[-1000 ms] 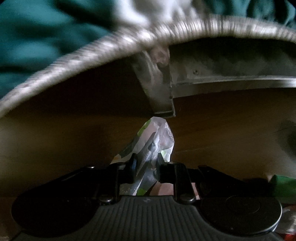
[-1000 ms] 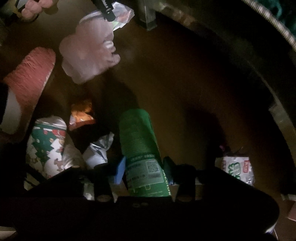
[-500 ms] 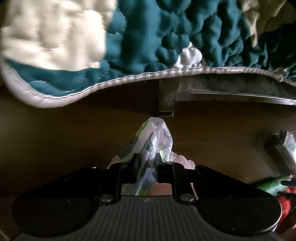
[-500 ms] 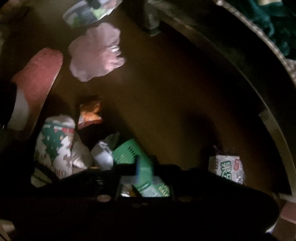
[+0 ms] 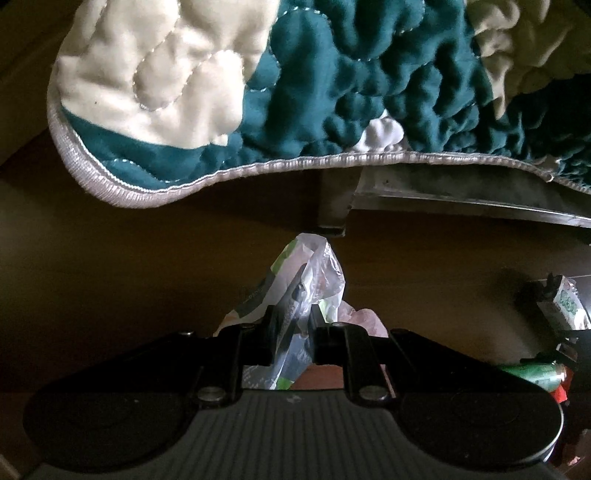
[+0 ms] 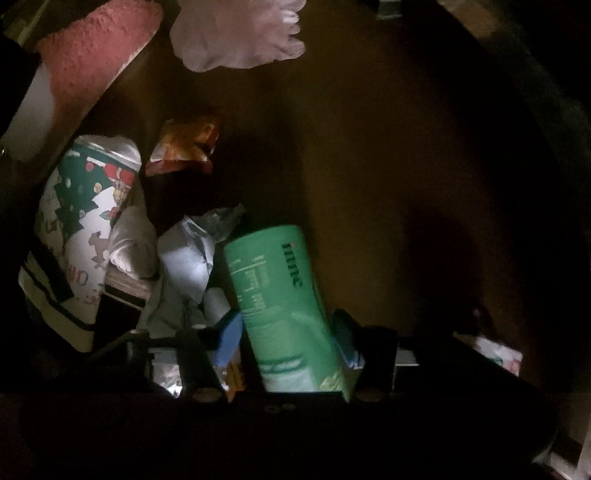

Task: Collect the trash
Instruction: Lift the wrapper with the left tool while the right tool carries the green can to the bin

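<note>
My left gripper [image 5: 293, 314] is shut on a crumpled clear plastic wrapper [image 5: 314, 266] with green and white print, held above the dark wooden floor [image 5: 110, 277]. In the right wrist view a green can [image 6: 273, 280] lies lengthwise between the blue pads [image 6: 229, 338] of my right gripper [image 6: 288, 332]. Its jaws are opening, and the pads stand close beside the can without clearly pressing it. The same can [image 5: 532, 371] shows at the right edge of the left wrist view.
A teal and cream quilt [image 5: 332, 92] hangs over a metal bed frame leg [image 5: 334, 206]. On the floor lie a pink crumpled bag [image 6: 240, 33], a red slipper [image 6: 92, 55], a Christmas-print cup [image 6: 85, 206], an orange snack wrapper [image 6: 184, 147], white wrappers [image 6: 188, 258] and a small carton [image 5: 565, 302].
My left gripper has risen with the wrapper, so more quilt shows. The right gripper's jaws closed as the green can tipped, then spread wide around it while sinking toward the litter.
</note>
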Available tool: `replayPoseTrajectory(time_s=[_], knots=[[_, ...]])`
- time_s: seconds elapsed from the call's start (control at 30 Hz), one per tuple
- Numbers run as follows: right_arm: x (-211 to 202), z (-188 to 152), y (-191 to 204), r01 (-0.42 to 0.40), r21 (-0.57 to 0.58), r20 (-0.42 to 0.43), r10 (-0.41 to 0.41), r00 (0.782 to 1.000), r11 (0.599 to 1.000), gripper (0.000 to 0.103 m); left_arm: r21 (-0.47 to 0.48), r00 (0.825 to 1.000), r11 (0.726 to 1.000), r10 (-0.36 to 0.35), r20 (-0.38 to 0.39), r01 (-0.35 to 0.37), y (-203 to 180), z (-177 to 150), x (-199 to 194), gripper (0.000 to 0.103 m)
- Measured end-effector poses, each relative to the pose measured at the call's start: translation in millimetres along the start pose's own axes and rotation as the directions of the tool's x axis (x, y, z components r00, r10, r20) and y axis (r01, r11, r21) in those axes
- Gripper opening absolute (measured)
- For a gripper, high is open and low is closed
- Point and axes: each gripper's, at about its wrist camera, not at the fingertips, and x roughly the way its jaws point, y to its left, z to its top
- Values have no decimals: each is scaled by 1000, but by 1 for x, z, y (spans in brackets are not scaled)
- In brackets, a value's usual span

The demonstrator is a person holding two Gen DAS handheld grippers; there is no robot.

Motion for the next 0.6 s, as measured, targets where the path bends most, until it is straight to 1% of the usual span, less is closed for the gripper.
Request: replayPoseTrajectory(time_s=[0.17, 0.23, 0.27, 0.3, 0.43, 0.5, 0.6], knots=[[7, 4, 2, -1, -15, -8, 1, 1000, 1000, 49, 14, 1000, 1000, 11, 0, -11, -2, -1, 3, 16], [2, 4, 1, 3, 1, 0, -3, 1000, 1000, 49, 12, 1000, 1000, 13, 4, -13, -2, -1, -1, 16], [-3, 4, 1, 7, 10, 10, -7, 1000, 1000, 49, 9, 1000, 1000, 13, 8, -13, -4, 1, 6, 16], [-10, 3, 2, 15, 20, 19, -15, 1000, 1000, 49, 7, 1000, 1000, 14, 14, -14, -4, 2, 4, 16], [-47, -1, 3, 50, 83, 64, -56, 996, 995, 49, -10, 999, 1000, 5, 44, -5, -2, 2, -19, 16], [-74, -2, 4, 55, 138, 95, -68, 993, 989, 49, -18, 998, 1000, -3, 61, 5, -1, 2, -35, 16], [-119, -1, 3, 58, 206, 145, -89, 985, 977, 49, -26, 995, 999, -16, 98, 19, -1, 3, -70, 16]])
